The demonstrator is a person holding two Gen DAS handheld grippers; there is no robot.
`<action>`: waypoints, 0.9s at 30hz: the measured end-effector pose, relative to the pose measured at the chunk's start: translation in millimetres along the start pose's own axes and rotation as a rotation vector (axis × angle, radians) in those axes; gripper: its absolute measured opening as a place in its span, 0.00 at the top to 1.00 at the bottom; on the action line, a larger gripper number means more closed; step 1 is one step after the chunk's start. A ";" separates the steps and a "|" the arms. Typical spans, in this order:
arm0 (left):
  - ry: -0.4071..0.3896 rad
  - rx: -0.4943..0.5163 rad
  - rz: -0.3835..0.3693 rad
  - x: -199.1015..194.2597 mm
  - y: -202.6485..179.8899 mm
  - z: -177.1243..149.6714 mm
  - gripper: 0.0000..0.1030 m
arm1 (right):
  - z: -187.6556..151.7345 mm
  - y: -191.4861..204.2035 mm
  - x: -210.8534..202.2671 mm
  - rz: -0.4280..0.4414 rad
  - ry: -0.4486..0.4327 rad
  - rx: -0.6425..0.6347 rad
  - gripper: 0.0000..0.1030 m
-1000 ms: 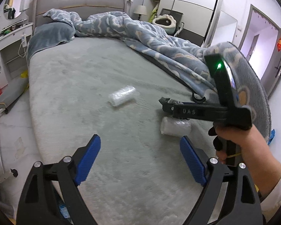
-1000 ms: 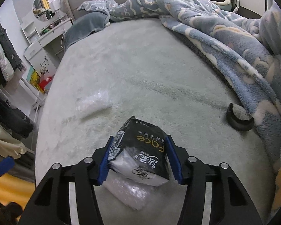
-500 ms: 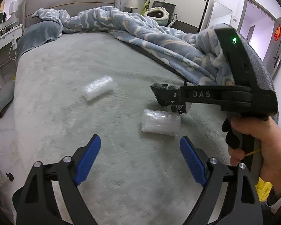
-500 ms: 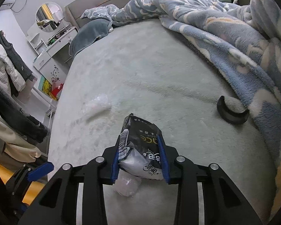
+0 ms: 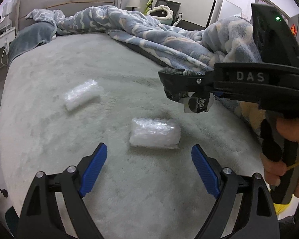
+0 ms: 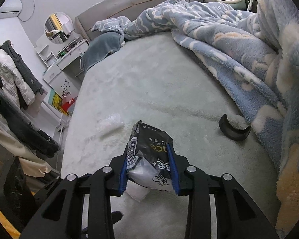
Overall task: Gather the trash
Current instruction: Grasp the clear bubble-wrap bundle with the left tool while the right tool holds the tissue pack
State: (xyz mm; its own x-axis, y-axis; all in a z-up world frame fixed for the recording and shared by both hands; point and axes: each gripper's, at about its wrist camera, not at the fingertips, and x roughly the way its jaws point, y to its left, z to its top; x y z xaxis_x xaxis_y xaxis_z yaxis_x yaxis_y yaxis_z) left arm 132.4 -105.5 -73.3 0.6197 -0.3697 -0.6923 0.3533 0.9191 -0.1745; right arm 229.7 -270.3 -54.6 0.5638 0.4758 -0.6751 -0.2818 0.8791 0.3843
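My left gripper [image 5: 148, 167]: the jaws stand wide apart and hold nothing; it hangs over the bed, and the nearer bubble-wrap bundle [image 5: 155, 133] lies on the sheet just in front of the blue pads [image 5: 92, 168], not yet between them.
My right gripper [image 6: 148, 171]: the jaws have just been closing and now the pads press on both sides of the black tissue pack [image 6: 149, 155]; the pack is lifted off the sheet and is crumpled and partly empty, as I judge.
Done so far: one piece of trash, the tissue pack, is picked up. I see no bin or bag for it in either view, so it is not yet put away.
Left to do: the two bubble-wrap bundles are on the bed sheet [image 5: 129, 199]; the nearer one is, I think, the next for my left gripper.
Farther bubble-wrap bundle [image 5: 81, 94]: it lies well apart from the first, toward the pillow side.
Black curved piece [image 6: 233, 128]: it lies on the sheet just beside the edge of the blue blanket [image 6: 229, 45]; I cannot tell if it is trash.
Count: tissue packs, one; bubble-wrap bundles, two; black curved pieces, one; grippers, two.
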 end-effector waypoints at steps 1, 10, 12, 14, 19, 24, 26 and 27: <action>0.000 0.000 0.005 2.4 -0.5 1.2 0.14 | 0.1 -0.9 -1.1 0.005 -0.002 -0.002 0.66; 0.018 -0.028 0.006 23.9 -5.9 6.8 0.14 | 0.2 -8.0 -6.3 0.032 -0.011 0.007 0.66; 0.019 -0.029 0.006 26.4 -7.7 7.6 0.16 | -0.2 -8.1 -6.2 0.040 -0.008 0.005 0.66; 0.032 -0.029 0.004 31.2 -9.0 9.5 0.23 | -0.9 -9.3 -6.2 0.042 -0.006 0.005 0.66; 0.048 -0.005 0.016 37.2 -16.5 10.3 0.38 | -1.3 -13.0 -5.7 0.055 0.002 0.016 0.66; 0.042 -0.007 0.017 32.1 -16.2 10.6 0.40 | 0.9 -12.4 -6.5 0.065 -0.001 0.020 0.66; 0.041 -0.007 0.018 26.8 -16.5 9.8 0.40 | 1.0 -11.6 -6.9 0.066 -0.003 0.017 0.66; 0.044 -0.004 0.016 23.6 -16.4 8.9 0.40 | 1.4 -10.9 -6.9 0.067 -0.003 0.017 0.66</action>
State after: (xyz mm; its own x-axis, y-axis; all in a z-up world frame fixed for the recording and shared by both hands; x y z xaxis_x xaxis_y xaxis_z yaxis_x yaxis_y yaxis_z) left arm 147.5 -130.5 -80.5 0.5940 -0.3487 -0.7249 0.3405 0.9254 -0.1662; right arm 229.9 -283.2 -53.2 0.5463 0.5331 -0.6460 -0.3057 0.8450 0.4388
